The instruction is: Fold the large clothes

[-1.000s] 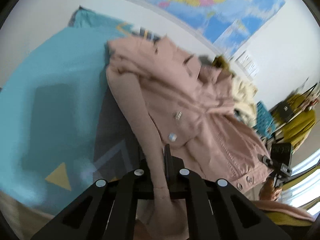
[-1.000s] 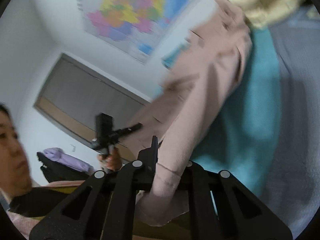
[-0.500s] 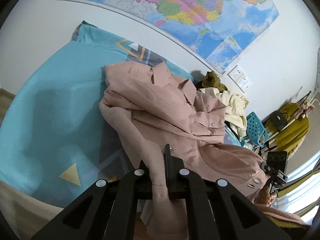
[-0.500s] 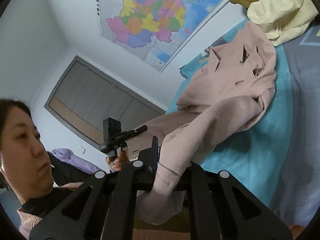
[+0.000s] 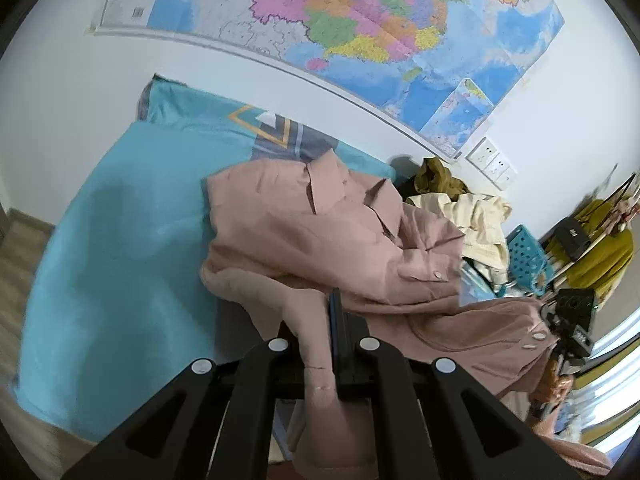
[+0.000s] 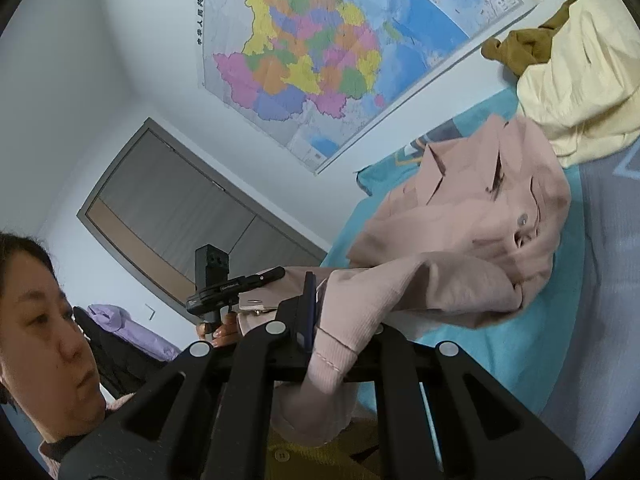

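Note:
A pink button-front jacket [image 5: 332, 232] lies rumpled, collar toward the wall, on the teal bed cover [image 5: 120, 264]. My left gripper [image 5: 316, 320] is shut on one ribbed sleeve cuff, which hangs down between the fingers. In the right wrist view the jacket [image 6: 480, 216] trails from the bed to my right gripper [image 6: 324, 304], shut on the other pink cuff. The right gripper's body [image 5: 572, 316] shows at the left view's right edge beside the hem. A hand holds the left gripper [image 6: 228, 284] in the right view.
Cream [image 5: 476, 216] and olive [image 5: 436, 178] garments are heaped beside the jacket by the wall. A wall map [image 5: 360, 32] hangs above the bed. A teal basket [image 5: 524, 252] and a rack with yellow clothing [image 5: 600, 248] stand right. A person [image 6: 44, 336] is close at left.
Both grippers have risen with their cuffs, lifting the sleeves off the bed. The jacket now looks smaller and farther, and more of the wall map is in view.

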A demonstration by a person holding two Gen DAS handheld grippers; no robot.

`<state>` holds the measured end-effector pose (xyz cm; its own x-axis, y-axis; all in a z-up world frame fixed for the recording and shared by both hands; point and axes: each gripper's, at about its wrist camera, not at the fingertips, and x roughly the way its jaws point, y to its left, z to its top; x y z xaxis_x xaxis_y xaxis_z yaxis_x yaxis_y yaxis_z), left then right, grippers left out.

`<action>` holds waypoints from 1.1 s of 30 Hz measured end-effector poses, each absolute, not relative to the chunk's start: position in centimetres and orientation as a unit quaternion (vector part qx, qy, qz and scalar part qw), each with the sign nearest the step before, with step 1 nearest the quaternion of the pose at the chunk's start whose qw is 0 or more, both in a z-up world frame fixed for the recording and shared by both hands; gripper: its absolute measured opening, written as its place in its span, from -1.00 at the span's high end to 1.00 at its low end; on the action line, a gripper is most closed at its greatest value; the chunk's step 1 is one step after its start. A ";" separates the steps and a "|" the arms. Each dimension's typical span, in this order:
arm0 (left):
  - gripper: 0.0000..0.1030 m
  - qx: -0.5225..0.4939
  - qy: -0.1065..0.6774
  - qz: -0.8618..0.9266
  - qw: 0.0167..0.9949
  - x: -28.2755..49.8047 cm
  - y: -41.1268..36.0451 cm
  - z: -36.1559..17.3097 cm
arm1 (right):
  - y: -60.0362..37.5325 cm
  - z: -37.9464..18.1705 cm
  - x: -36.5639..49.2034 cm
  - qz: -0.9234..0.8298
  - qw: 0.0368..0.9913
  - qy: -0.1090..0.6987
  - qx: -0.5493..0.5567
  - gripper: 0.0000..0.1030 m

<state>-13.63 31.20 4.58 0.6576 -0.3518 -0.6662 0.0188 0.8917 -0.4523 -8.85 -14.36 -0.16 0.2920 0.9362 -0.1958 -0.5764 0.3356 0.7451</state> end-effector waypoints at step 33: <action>0.91 -0.129 0.408 -0.058 0.902 -2.8 30.3 9.1 | -13.4 3.0 1.0 0.449 0.790 0.310 0.280 0.84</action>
<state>-2.77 30.27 9.05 0.6604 -0.2104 -0.7209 -0.0003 0.9599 -0.2804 1.01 -13.44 3.03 0.4054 0.8824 -0.2386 -0.5357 0.4409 0.7201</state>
